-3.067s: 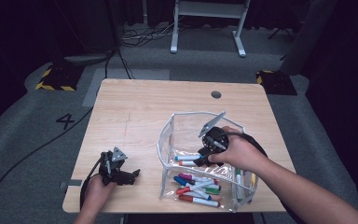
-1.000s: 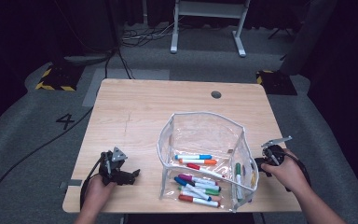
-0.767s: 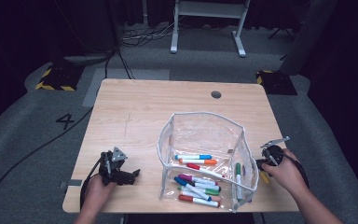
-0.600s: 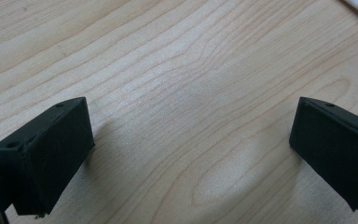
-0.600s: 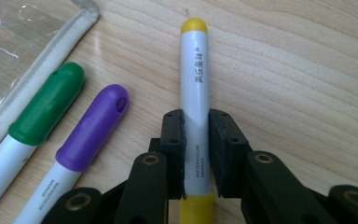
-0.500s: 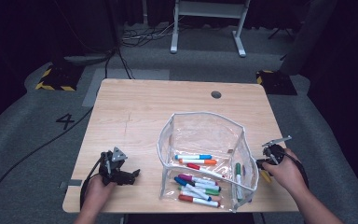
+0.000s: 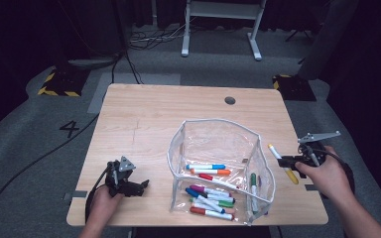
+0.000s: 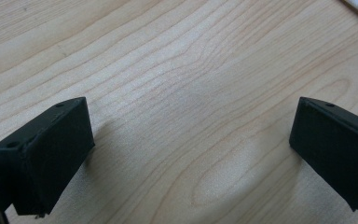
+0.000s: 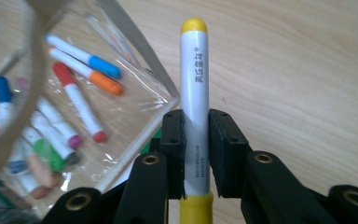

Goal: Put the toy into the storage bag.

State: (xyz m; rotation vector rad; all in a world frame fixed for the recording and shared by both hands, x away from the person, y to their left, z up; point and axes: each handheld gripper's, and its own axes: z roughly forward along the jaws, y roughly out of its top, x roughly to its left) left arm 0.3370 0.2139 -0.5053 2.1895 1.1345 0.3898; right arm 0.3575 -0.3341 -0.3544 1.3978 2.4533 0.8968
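Right gripper (image 9: pixel 196 140) clenched on yellow marker (image 9: pixel 195 84), clear pouch (image 7: pixel 218 168) probably just beside; left gripper (image 7: pixel 141 186) released, on table (image 7: pixel 168 109).

Each hand-held gripper (image 7: pixel 128 186) is black, with brass-ringed screw holes, square pads, grey three-cornered plate, trailing cable.

The left claw (image 7: pixel 141 184) rested low at the bench's near left edge, its jaws spread wide with nothing between them. The right claw (image 7: pixel 284 161) hung raised at the far right, jaws clamped on a yellow marker (image 9: pixel 194 100).
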